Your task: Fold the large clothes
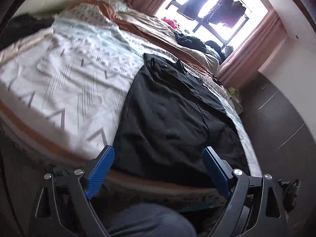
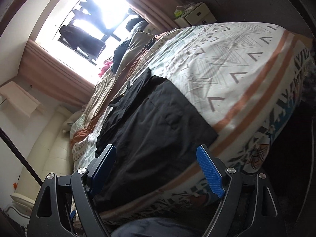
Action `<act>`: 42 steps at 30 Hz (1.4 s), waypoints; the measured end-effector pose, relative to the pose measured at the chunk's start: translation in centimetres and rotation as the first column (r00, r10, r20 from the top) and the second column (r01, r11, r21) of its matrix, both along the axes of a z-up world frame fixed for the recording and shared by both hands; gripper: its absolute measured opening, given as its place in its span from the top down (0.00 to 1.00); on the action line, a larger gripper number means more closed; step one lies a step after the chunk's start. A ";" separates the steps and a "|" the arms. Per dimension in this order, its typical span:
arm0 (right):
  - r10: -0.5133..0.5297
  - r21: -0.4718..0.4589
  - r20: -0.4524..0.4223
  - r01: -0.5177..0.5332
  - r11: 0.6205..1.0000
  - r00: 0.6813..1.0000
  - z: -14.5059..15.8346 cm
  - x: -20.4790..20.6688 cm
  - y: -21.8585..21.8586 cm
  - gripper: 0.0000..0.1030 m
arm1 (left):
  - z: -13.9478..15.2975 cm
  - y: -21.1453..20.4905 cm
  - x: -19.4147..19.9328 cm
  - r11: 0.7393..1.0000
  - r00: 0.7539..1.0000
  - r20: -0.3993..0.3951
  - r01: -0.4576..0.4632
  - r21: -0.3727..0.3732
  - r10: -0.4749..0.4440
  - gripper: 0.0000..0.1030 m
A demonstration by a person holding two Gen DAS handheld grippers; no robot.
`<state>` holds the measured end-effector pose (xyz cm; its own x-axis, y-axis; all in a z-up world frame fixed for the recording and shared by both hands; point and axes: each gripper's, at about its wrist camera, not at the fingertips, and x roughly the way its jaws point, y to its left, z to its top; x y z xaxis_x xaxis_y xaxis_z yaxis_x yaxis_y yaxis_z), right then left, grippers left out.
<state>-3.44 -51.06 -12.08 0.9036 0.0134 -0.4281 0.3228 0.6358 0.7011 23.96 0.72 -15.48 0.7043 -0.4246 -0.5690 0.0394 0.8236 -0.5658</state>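
A large black garment (image 1: pixel 169 114) lies spread flat on the patterned white bedspread (image 1: pixel 65 75), its near hem at the bed's foot edge. It also shows in the right wrist view (image 2: pixel 154 122), on the bedspread (image 2: pixel 227 59). My left gripper (image 1: pixel 159 158) is open and empty, held just short of the garment's near hem, with the blue pads (image 1: pixel 100 171) wide apart. My right gripper (image 2: pixel 158 158) is open and empty too, above the near hem, its blue pads (image 2: pixel 210 171) wide apart.
A pile of dark and pink clothes (image 1: pixel 189 37) lies at the far side of the bed by the bright window (image 1: pixel 213 9). Pink curtains (image 1: pixel 250 51) hang beside it. A white nightstand (image 2: pixel 195 14) stands past the bed. Dark floor (image 1: pixel 276 122) runs along the right.
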 end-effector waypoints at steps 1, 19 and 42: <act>0.005 -0.001 0.004 -0.005 1.000 1.000 -0.3 -0.6 -0.2 0.20 | -0.2 0.2 -0.1 1.000 1.000 -0.003 -0.001 -0.009 0.001 0.11; 0.027 0.029 -0.019 -0.026 0.999 0.999 -3.6 2.2 -3.7 0.20 | -6.0 1.7 3.1 0.995 0.986 -0.163 -0.042 -0.087 0.027 0.36; 0.136 0.194 0.076 -0.148 0.970 0.988 -8.2 8.9 -3.7 0.37 | -8.0 -0.7 6.3 0.988 0.980 -0.196 0.012 -0.155 -0.042 0.65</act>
